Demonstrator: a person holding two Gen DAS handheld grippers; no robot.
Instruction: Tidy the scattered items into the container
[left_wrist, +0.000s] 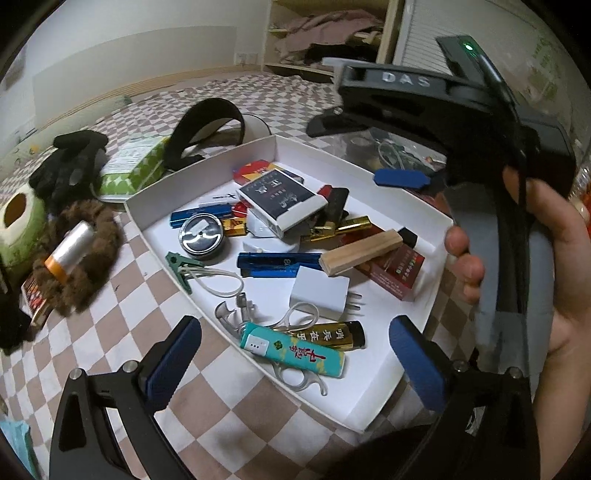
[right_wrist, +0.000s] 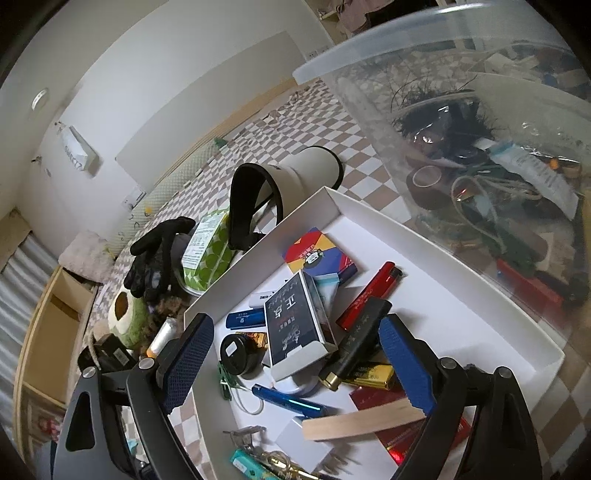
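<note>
A white shallow tray (left_wrist: 207, 168) (right_wrist: 369, 210) lies on a checkered cloth. It holds lighters, a card box (left_wrist: 284, 201) (right_wrist: 295, 328), a wooden block (left_wrist: 360, 251) (right_wrist: 362, 421), a white charger (left_wrist: 321, 291), a round tin (left_wrist: 202, 236) and a blue pen (left_wrist: 277, 264). My left gripper (left_wrist: 295, 358) is open and empty above the tray's near corner. My right gripper (right_wrist: 295, 362) is open and empty over the tray; it shows in the left wrist view (left_wrist: 402, 177), held by a hand. Left of the tray lie a black glove (left_wrist: 68, 166) (right_wrist: 155, 254), a tissue pack (left_wrist: 129, 170) (right_wrist: 207, 251), a tape roll (left_wrist: 70, 249) and brown fur (left_wrist: 92, 266).
A clear plastic bin (right_wrist: 461, 122) full of items stands right of the tray. A black headband (left_wrist: 207, 129) (right_wrist: 247, 206) and a white cup (right_wrist: 310, 170) lie behind it. A green plush (left_wrist: 18, 221) (right_wrist: 127, 321) sits at the far left.
</note>
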